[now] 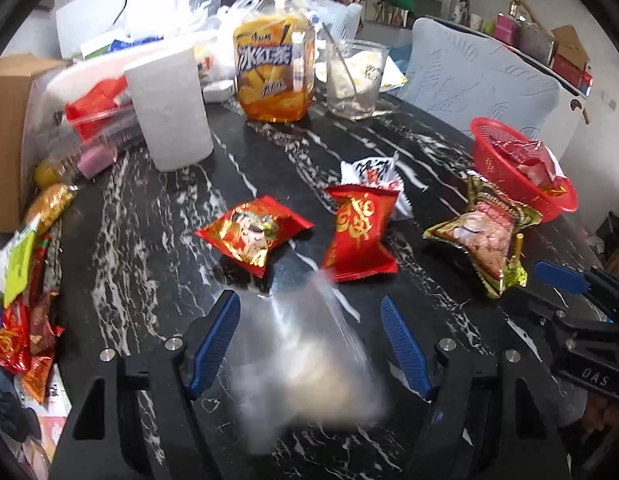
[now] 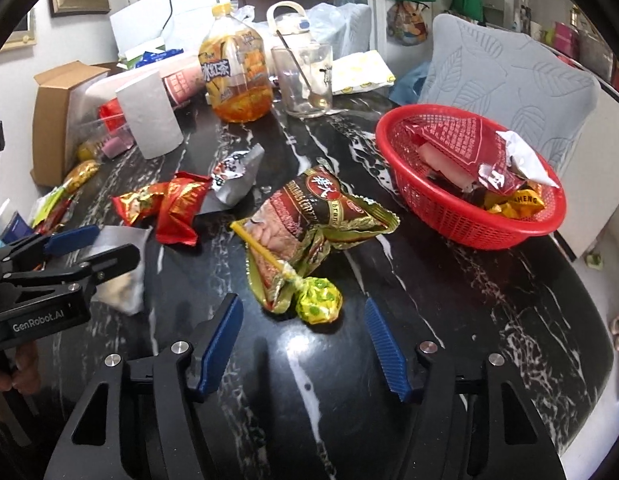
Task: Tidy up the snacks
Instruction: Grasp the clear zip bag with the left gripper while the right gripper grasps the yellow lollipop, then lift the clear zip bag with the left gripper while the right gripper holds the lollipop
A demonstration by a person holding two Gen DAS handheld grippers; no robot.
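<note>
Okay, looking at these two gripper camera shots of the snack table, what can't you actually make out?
- Pale packet between the left jaws: motion-blurred in the left wrist view, so its label and any grip are unreadable.
- Red basket contents: lower snacks are covered by the top packets.
- Snack pile: cut off by the left wrist view's left edge.

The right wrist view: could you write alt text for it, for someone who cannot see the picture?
An open two-finger gripper hovers over a black marble table, just short of a green-wrapped lollipop lying against a gold-edged snack bag. To the right, a red basket already holds several packets; to the left lie red snack packets and a second gripper.
</note>
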